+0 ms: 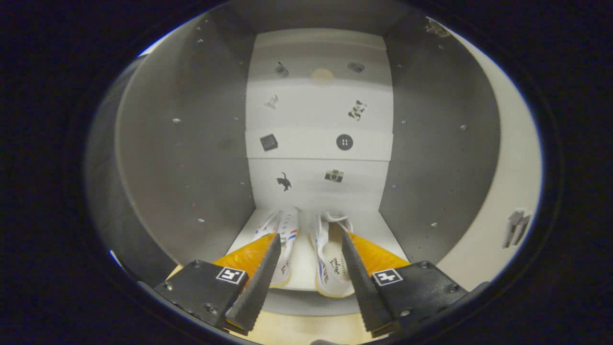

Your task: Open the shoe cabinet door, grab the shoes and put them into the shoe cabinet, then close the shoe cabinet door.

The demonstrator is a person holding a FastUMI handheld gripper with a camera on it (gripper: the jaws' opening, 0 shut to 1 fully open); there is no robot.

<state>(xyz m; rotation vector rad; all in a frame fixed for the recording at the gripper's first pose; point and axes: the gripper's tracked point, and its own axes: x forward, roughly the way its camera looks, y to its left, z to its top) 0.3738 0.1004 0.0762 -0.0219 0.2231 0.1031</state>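
Gripper [310, 261] fingers apart, gripping nothing, aimed level into open shoe cabinet [191, 158]; pair of white sneakers [330, 258] sits side by side on cabinet floor shelf just beyond fingertips, near sticker-dotted back panel [318, 120]. Sneakers likely light, soft canvas uppers, stiffer soles; heel collar or side wall best hold. Cabinet door [503, 201] swung open at right, handle [516, 227] on it

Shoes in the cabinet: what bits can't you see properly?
- Gripper view: the hand-held gripper, open and empty, has fingers covering each shoe's outer side.
- Left shoe, right shoe: print too small to read.
- Cabinet door handle: blurred at the side.
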